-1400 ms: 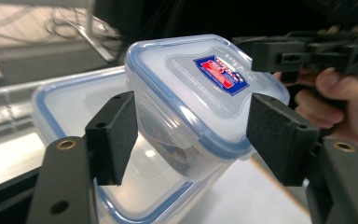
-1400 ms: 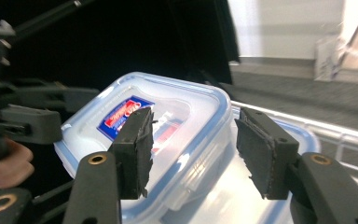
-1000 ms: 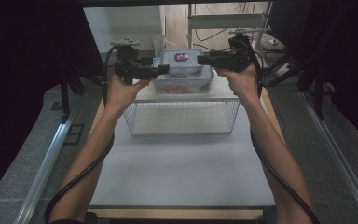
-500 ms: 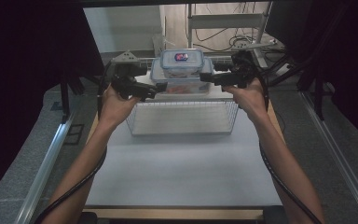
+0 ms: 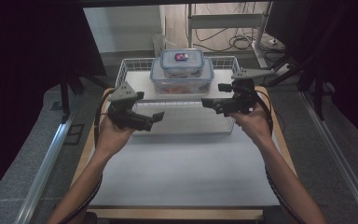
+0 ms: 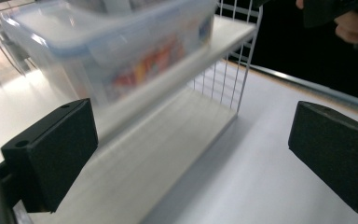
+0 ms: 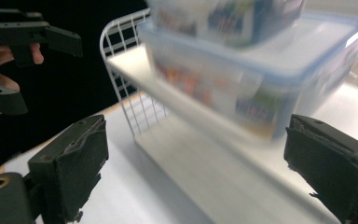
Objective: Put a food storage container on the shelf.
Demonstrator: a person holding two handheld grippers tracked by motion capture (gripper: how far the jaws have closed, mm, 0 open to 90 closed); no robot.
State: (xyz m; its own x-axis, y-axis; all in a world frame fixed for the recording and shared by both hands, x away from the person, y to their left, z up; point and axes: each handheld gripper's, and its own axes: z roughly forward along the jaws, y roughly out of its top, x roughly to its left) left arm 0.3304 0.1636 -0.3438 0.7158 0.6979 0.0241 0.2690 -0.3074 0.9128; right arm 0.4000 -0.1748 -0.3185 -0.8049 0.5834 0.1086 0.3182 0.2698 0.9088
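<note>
Two clear lidded containers stand stacked on the top board of a white wire rack (image 5: 131, 83): a small one (image 5: 182, 61) on a larger one (image 5: 182, 80) with colourful contents. My left gripper (image 5: 153, 120) hovers in front of the rack's left end, open. My right gripper (image 5: 215, 95) hovers at the rack's right end, open. Both pairs of jaws have just been opening, with nothing between them. The left gripper view has its gripper (image 6: 191, 154) facing the large container (image 6: 121, 51). In the right gripper view its gripper (image 7: 196, 168) faces the stack (image 7: 242, 74).
The rack stands at the far end of a white table top (image 5: 182, 168) with a wooden edge (image 5: 86, 158). Under the top board is a lower shelf space (image 5: 186, 119) behind wire mesh. Black curtains hang at both sides, and cables (image 5: 233, 44) lie on the floor behind.
Both grippers have let go of the container stack, drawn back toward the person, sunk and moved apart. The stack stays on the rack's top board.
</note>
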